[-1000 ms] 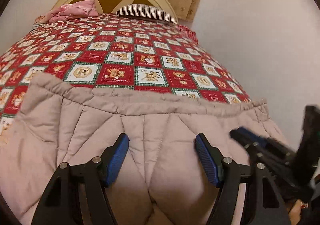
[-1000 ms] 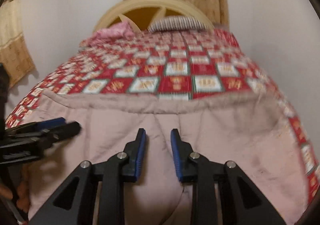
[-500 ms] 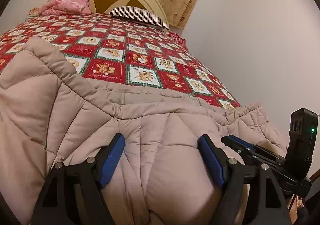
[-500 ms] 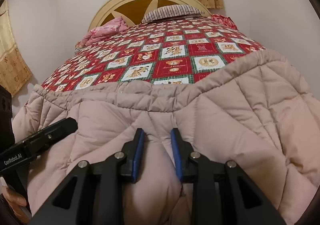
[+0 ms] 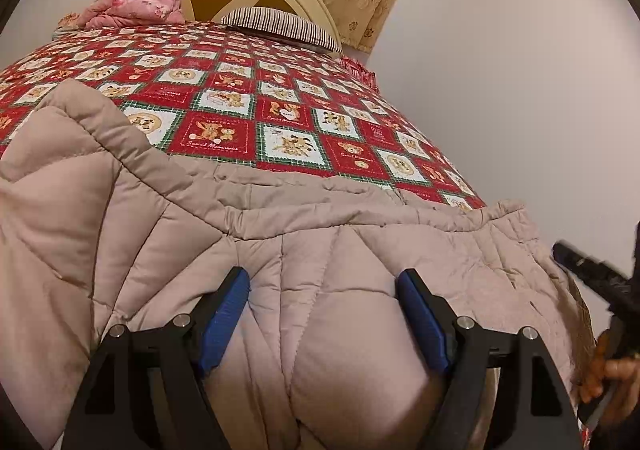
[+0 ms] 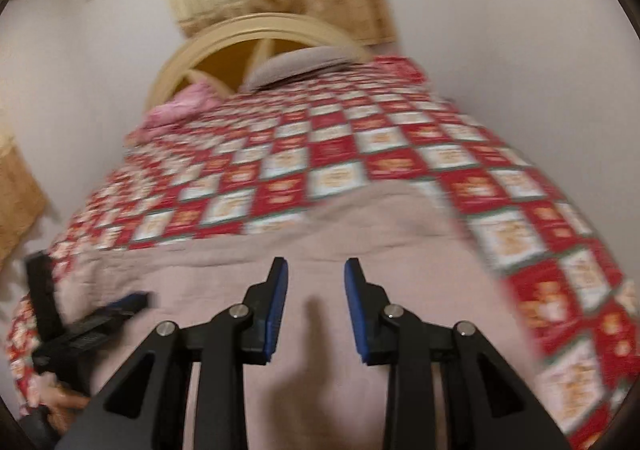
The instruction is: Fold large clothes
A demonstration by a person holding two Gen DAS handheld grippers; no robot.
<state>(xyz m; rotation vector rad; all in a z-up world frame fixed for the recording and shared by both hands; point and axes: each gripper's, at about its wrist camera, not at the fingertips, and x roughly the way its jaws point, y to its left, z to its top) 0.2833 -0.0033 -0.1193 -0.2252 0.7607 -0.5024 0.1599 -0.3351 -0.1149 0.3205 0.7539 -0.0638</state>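
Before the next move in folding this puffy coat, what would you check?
1. Left gripper holds the coat: ok, a thick fold bulges between its jaws and both pads press on it.
2. Right gripper is free of fabric: ok, its jaws are opening with nothing between them.
3. Coat lies flat: not ok, its left part humps up.
4. Room for the fold: ok, bare bedspread lies beyond the coat's edge.
5. Right wrist view is sharp: not ok, it is blurred.
6. Sleeves are tucked in: cannot tell.
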